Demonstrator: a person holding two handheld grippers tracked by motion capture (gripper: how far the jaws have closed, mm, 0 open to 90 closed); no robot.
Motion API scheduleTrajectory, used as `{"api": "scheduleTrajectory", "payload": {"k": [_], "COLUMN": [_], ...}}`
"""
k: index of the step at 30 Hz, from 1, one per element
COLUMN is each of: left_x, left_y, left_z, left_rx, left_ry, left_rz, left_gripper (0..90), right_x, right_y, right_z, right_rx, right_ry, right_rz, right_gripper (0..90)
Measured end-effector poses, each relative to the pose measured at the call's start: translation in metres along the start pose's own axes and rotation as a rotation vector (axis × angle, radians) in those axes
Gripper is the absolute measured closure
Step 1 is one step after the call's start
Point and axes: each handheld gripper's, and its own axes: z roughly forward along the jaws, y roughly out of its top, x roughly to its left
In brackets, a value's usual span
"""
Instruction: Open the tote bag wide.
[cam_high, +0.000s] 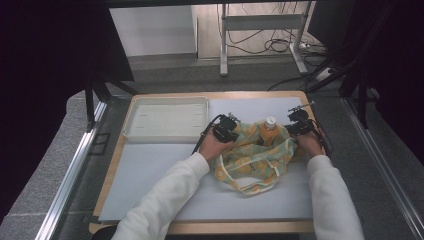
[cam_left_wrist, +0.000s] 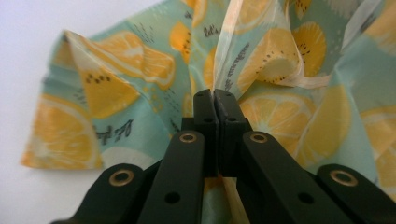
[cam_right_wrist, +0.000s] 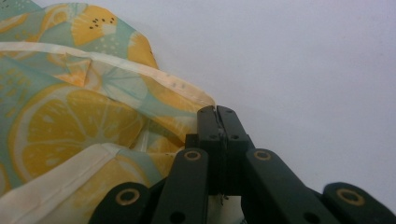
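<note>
The white table sheet (cam_high: 165, 165) lies under everything. Nearest me, my left gripper (cam_high: 225, 129) and right gripper (cam_high: 299, 123) are each clamped tight on the lemon-print bag (cam_high: 252, 157), pinching its rim on either side of the orange bottle (cam_high: 269, 131) standing inside. I judge uneven tension could tip it, or the thin fabric could slip free.

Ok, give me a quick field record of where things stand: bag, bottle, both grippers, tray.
bag: lemon-print cloth bag, crumpled on the white mat, mouth held apart
bottle: orange bottle with white cap, upright inside the bag
left gripper: shut on the bag's cream edge
right gripper: shut on the bag's rim at the far side
tray: white tray, beyond the left hand, apart from the bag
</note>
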Motion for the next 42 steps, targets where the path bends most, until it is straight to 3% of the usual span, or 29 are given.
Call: {"api": "scheduleTrajectory", "payload": {"k": [9, 15, 19, 23, 25, 28, 30, 32, 36, 42], "left_x": [-0.001, 0.002, 0.001, -0.007, -0.012, -0.018, -0.023, -0.029, -0.04, -0.042], "left_y": [0.001, 0.009, 0.014, 0.016, 0.015, 0.012, 0.01, 0.007, 0.006, 0.021], "left_z": [-0.004, -0.032, -0.056, -0.079, -0.092, -0.108, -0.114, -0.113, -0.099, -0.068], "left_rx": [-0.013, -0.156, -0.228, -0.293, -0.327, -0.368, -0.357, -0.335, -0.291, -0.219], "left_ry": [0.013, -0.006, 0.0, -0.011, -0.002, -0.041, -0.077, -0.106, -0.124, -0.103], "left_rz": [0.001, -0.021, -0.013, 0.018, 0.048, 0.079, 0.103, 0.123, 0.138, 0.14], "left_gripper": [84.7, 52.0, 44.0, 46.4, 49.8, 67.7, 80.4, 85.7, 86.8, 86.3], "right_x": [-0.002, -0.008, -0.01, -0.007, -0.003, 0.005, 0.011, 0.019, 0.039, 0.057], "right_y": [0.0, 0.003, 0.005, 0.005, 0.003, -0.003, -0.007, -0.012, -0.022, -0.036], "right_z": [-0.006, -0.031, -0.056, -0.086, -0.097, -0.114, -0.123, -0.129, -0.13, -0.112], "right_rx": [-0.015, -0.124, -0.212, -0.298, -0.319, -0.336, -0.34, -0.329, -0.296, -0.223], "right_ry": [-0.012, -0.009, -0.015, 0.013, 0.044, 0.077, 0.101, 0.124, 0.15, 0.16], "right_rz": [0.015, 0.058, 0.068, 0.065, 0.054, 0.02, 0.007, -0.01, -0.051, -0.097], "right_gripper": [85.9, 72.6, 65.7, 64.4, 68.4, 79.9, 87.2, 88.9, 89.0, 88.9]}}
